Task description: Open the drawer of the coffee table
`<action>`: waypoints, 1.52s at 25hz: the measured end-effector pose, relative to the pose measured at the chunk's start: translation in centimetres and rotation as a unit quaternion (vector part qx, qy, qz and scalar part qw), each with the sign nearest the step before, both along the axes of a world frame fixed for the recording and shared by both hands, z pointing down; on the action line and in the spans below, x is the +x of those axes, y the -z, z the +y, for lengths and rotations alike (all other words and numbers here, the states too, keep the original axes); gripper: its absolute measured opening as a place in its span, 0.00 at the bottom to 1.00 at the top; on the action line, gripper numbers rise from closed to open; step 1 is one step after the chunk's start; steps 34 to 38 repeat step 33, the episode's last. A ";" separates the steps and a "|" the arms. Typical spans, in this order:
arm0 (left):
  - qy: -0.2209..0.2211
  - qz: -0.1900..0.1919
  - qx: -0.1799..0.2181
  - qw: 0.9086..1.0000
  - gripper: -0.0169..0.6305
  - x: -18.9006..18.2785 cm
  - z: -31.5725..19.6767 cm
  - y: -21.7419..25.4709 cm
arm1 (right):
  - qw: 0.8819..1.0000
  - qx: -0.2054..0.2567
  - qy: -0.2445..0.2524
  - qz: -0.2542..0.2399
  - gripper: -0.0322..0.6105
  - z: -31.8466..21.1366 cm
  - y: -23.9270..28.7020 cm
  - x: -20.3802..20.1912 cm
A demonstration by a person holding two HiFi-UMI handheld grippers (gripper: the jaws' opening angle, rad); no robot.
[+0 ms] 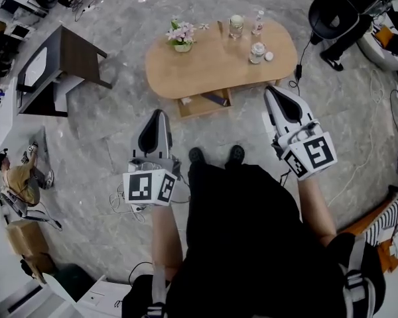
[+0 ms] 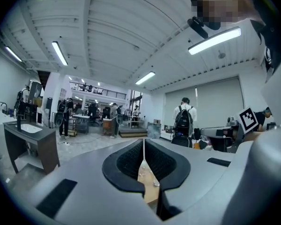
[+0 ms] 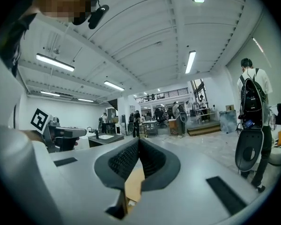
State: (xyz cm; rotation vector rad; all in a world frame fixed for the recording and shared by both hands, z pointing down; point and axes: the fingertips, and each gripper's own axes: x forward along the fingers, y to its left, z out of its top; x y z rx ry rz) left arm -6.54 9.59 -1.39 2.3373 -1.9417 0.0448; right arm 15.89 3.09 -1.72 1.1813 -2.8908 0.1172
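The oval wooden coffee table stands on the grey floor ahead of me in the head view. Its light wooden drawer juts out under the near edge, with a dark flat thing lying in it. My left gripper is held level, short of the table and left of the drawer; its jaws are shut with nothing between them. My right gripper hovers by the table's near right end, also shut and empty. Each gripper view shows a sliver of the tabletop below its closed pads.
On the table stand a flower pot, a glass jar, a small bottle and another jar. A dark side desk is at the left, a black chair at the top right. Cables lie on the floor.
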 end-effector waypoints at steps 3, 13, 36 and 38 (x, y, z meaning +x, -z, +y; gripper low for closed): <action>0.002 -0.001 -0.002 1.000 0.06 -0.3 -0.1 -0.3 | 1.000 -0.013 0.013 0.005 0.07 0.0 -0.7 -0.5; -0.004 0.000 -0.007 1.000 0.06 -0.3 -0.2 -0.9 | 1.000 -0.013 0.006 0.021 0.07 -0.1 -1.5 -0.2; -0.012 0.000 -0.010 1.000 0.06 0.2 -0.1 -1.0 | 1.000 -0.018 0.013 0.020 0.07 0.4 -1.6 -0.1; -0.012 0.000 -0.010 1.000 0.06 0.2 -0.1 -1.0 | 1.000 -0.018 0.013 0.020 0.07 0.4 -1.6 -0.1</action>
